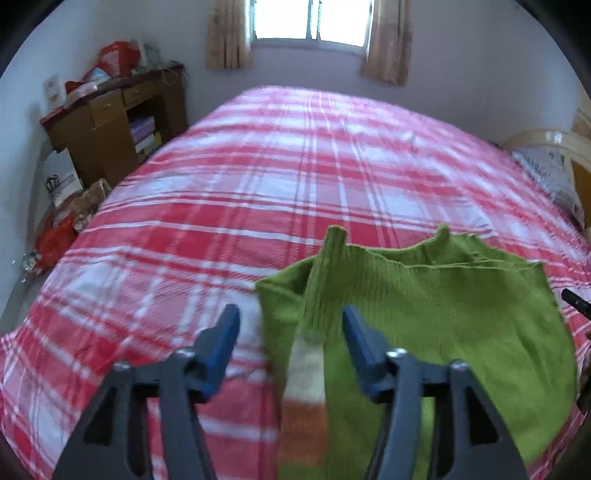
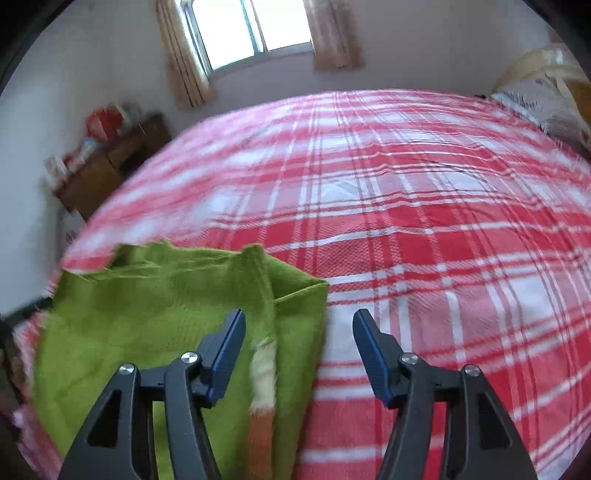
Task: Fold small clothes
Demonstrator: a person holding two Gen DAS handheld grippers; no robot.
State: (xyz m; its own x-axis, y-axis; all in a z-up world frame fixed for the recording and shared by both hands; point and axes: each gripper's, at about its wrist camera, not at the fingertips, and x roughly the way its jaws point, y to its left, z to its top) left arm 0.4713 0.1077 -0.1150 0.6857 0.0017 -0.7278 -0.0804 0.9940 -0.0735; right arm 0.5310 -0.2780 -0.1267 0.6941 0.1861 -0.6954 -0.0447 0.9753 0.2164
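Left wrist view: the left tongs (image 1: 290,325) are seen with their blue pads spread apart, and nothing is gripped between them. A green knitted garment (image 1: 443,314) is laid on the near right part of the bed (image 1: 295,166), which is covered by a red and white checked sheet. A ribbed sleeve (image 1: 325,280) with a cream and orange band is folded over the garment's left edge and is seen in the gap between the pads, but it is not pressed by either one. A wooden desk (image 1: 110,122) piled with bags is placed against the far left wall, a curtained window (image 1: 310,18) is set in the far wall, and a patterned pillow (image 1: 554,177) is seen at the far right.

From the right wrist, the right tongs (image 2: 299,325) are likewise seen parted and empty. The green garment (image 2: 147,314) is spread to the near left on the checked sheet, and its right edge with the banded sleeve (image 2: 264,354) is seen between the pads without being clamped. Both pictures are blurred, so fine detail of the knit cannot be told.
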